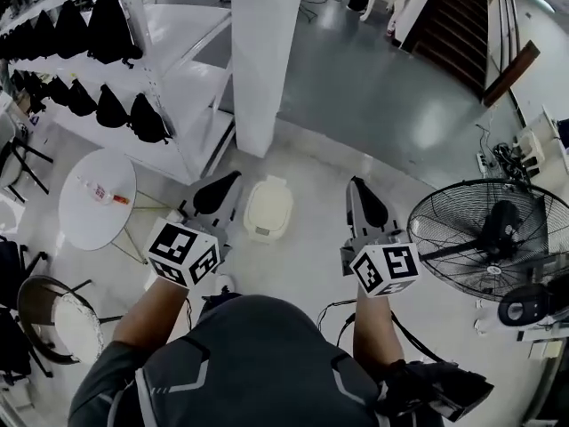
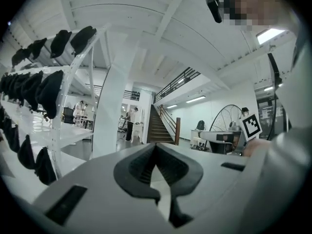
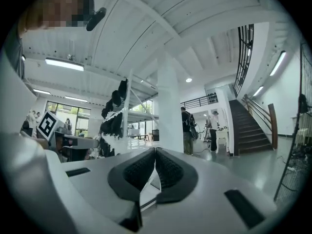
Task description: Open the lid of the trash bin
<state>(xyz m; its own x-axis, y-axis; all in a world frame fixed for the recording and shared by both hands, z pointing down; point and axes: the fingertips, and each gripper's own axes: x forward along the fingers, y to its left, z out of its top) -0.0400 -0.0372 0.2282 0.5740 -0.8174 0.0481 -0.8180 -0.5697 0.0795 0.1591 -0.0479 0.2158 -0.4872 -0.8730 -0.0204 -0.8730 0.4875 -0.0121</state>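
Observation:
A small cream trash bin [image 1: 268,207] stands on the floor in front of me, seen from above in the head view, its lid down. My left gripper [image 1: 233,181] hangs just left of the bin and my right gripper [image 1: 357,185] is further off to its right; neither touches it. Both point forward, level, above the floor. In the left gripper view the left gripper [image 2: 155,146] has its dark pads closed together with nothing between them. The right gripper [image 3: 155,151] looks the same in its own view. The bin is in neither gripper view.
A white pillar [image 1: 262,52] rises just behind the bin. White shelves with black bags [image 1: 133,105] run along the left. A round white table [image 1: 84,212] with a bottle and a black chair [image 1: 44,314] stand left; a large floor fan [image 1: 493,238] stands right.

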